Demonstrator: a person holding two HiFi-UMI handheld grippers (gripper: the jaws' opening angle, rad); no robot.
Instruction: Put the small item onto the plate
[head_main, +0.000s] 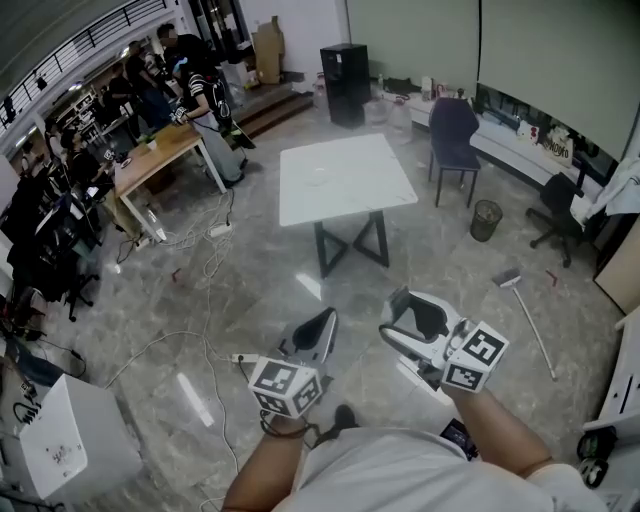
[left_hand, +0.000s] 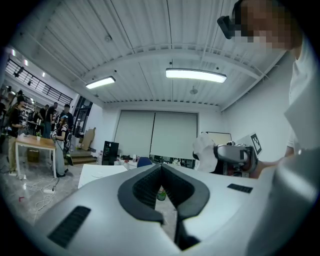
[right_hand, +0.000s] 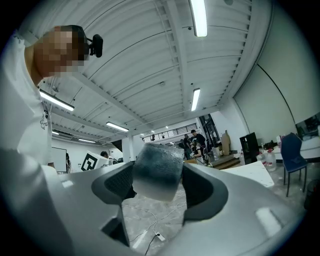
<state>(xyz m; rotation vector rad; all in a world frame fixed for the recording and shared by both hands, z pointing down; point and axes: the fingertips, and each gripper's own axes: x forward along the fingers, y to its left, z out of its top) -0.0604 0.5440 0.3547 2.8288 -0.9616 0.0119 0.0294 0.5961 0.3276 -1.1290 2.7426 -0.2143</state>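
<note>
The right gripper (right_hand: 158, 169) is seen clenched on the small item (right_hand: 156, 174), a pale, greyish block pinched between the dark pads and tilted slightly; it is carried in the air in front of the person's body, well apart from the plate. The left gripper (left_hand: 161, 168) is held alongside, its jaws brought together at the tips with nothing between them. From the head view, both tools, the left gripper (head_main: 326, 320) and the right gripper (head_main: 394, 320), are shown held out low above a grey marbled floor (head_main: 250, 290), each with its marker cube turned towards the camera. The white table (head_main: 345, 205) on black crossed legs is seen some way ahead, with the plate (head_main: 318, 177) faintly made out on its top as a pale round shape. A blue chair (head_main: 453, 135) is placed just beyond the table's right side, a small bin (head_main: 486, 220) near it, and a black cabinet (head_main: 345, 82) against the far wall. Cables (head_main: 205, 245) are strewn over the floor at the left, where several people are gathered round a wooden desk (head_main: 158, 152).
</note>
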